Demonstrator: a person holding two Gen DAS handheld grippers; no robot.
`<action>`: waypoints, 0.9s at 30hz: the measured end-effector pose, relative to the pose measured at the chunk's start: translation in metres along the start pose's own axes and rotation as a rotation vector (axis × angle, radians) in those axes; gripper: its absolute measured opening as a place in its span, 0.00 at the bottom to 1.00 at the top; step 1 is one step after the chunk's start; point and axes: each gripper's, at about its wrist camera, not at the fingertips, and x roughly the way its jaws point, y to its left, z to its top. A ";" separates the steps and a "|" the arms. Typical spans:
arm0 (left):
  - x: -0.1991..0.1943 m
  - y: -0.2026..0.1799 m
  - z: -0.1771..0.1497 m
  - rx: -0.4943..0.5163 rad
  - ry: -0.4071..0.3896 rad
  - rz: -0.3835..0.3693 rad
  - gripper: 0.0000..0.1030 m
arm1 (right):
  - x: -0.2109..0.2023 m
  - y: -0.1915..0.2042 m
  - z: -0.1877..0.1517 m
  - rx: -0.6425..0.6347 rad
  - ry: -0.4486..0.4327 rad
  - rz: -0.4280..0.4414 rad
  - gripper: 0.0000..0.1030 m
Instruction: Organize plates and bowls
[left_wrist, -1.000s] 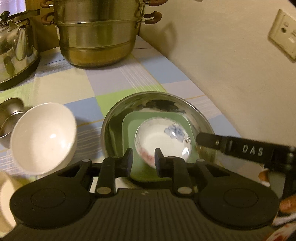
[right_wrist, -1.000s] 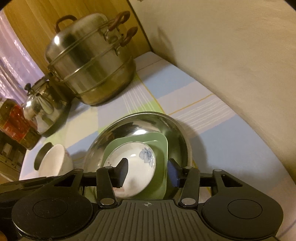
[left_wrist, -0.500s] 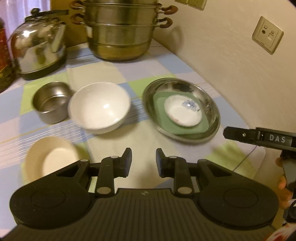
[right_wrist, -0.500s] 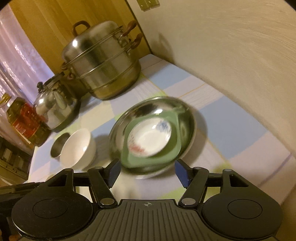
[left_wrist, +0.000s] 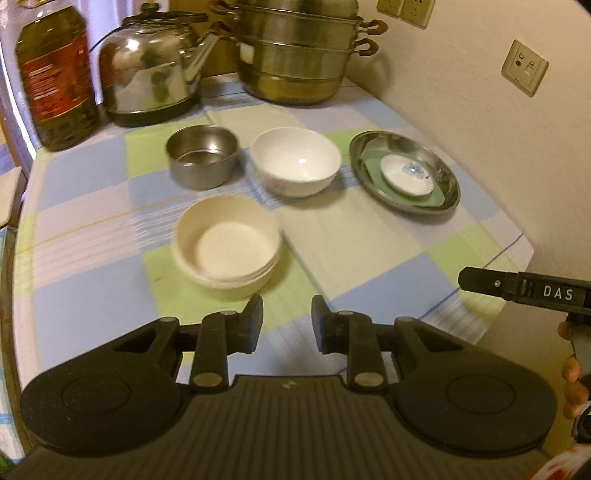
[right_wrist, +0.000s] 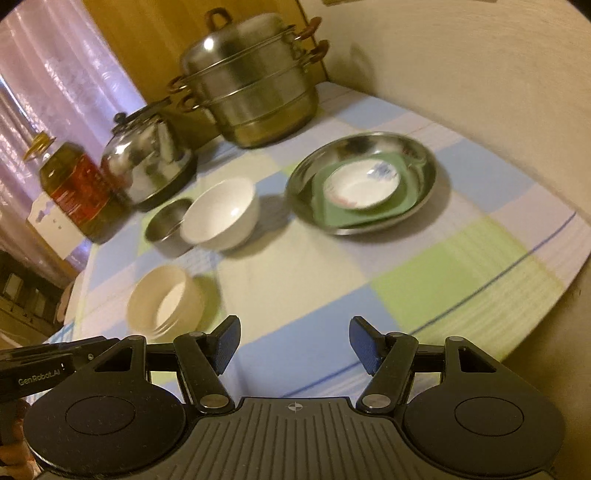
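While both pairs of jaws stand apart and hold nothing, the left gripper (left_wrist: 287, 319) hangs just before the cream bowl stack (left_wrist: 226, 246). Beyond this stack sit the steel cup (left_wrist: 201, 160) and white bowl (left_wrist: 295, 164), and to its far right the steel plate (left_wrist: 447, 182) carries a green dish (left_wrist: 434, 197) and a flowered saucer (left_wrist: 406, 179). The right gripper (right_wrist: 293, 345) hangs over the checkered desk (left_wrist: 369, 240). Behind the stack stand a kettle (left_wrist: 147, 70) and steamer pot (left_wrist: 299, 55).

A checked cloth (left_wrist: 369, 254) in pale blue, green and lilac covers the bench. At about eleven o'clock on it stands a bottle of amber oil (left_wrist: 55, 74) with a red label. Just beside that, toward twelve, sits a shiny steel kettle (left_wrist: 147, 70), then a stacked steel steamer pot (left_wrist: 295, 55) near the corner. A wall socket (left_wrist: 524, 68) sits at two o'clock.
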 end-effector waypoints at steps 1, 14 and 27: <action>-0.005 0.005 -0.005 0.001 -0.002 0.001 0.24 | -0.001 0.005 -0.005 0.000 0.001 0.001 0.63; -0.049 0.053 -0.048 -0.044 -0.016 0.024 0.24 | -0.006 0.070 -0.050 -0.038 0.053 0.034 0.63; -0.042 0.040 -0.047 -0.101 0.008 0.052 0.24 | -0.007 0.063 -0.046 -0.090 0.075 0.087 0.66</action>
